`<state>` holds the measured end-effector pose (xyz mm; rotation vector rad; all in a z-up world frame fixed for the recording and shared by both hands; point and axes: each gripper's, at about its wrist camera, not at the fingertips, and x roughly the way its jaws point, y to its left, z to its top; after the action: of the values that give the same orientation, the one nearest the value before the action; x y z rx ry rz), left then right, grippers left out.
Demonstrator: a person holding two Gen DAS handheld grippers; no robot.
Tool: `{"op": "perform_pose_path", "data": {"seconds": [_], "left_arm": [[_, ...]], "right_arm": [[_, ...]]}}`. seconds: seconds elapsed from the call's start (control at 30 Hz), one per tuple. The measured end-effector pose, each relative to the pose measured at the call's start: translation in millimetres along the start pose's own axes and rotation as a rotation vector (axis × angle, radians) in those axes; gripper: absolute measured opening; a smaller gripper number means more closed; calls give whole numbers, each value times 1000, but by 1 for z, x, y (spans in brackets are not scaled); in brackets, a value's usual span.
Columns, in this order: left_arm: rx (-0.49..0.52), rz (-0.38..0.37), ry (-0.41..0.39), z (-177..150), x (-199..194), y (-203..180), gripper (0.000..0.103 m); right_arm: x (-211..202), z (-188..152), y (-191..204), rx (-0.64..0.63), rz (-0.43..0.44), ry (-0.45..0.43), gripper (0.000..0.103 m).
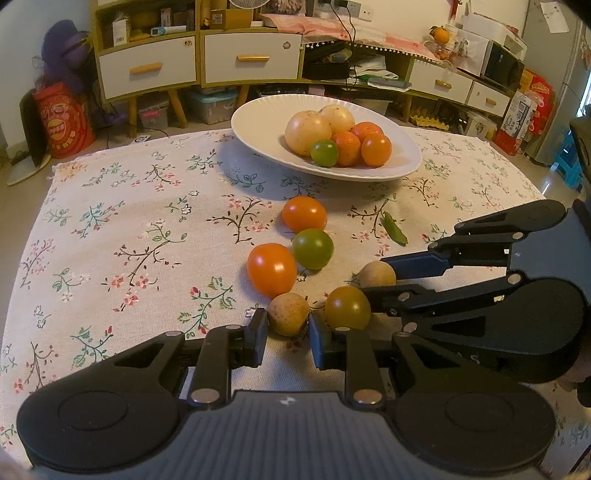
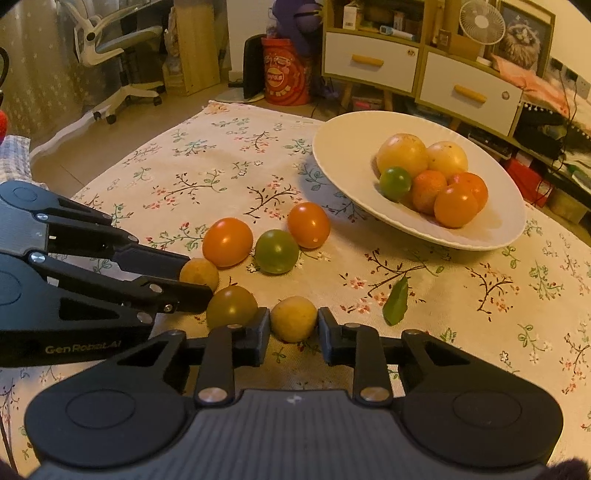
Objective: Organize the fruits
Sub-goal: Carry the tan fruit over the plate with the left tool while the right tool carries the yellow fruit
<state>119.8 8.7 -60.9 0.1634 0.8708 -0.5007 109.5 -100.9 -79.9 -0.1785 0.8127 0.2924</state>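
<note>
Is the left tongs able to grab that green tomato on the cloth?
Probably not right away. The left tongs sit around a small yellow fruit, and an orange tomato lies ahead too. The green tomato is farther back, so they would need to lift over first.

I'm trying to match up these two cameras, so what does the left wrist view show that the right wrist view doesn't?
Only the left wrist view shows the oranges on a stand atop the far cabinet and the blue stool.

Only the right wrist view shows the office chair and the cat picture.

Both show the white plate of fruit, the green leaf, the loose fruit and both grippers.
</note>
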Motion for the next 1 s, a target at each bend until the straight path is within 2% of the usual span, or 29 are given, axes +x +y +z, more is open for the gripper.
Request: {"op": "perform_pose_path", "data": {"seconds": [0.6, 1.0], "left_arm": [[-22, -4, -15, 12, -9, -7, 4], [-41, -13, -47, 25, -20, -17, 4]], "right_arm": [[-12, 4, -9, 37, -23, -11, 24], [-28, 8, -33, 130, -39, -59, 25]]}}
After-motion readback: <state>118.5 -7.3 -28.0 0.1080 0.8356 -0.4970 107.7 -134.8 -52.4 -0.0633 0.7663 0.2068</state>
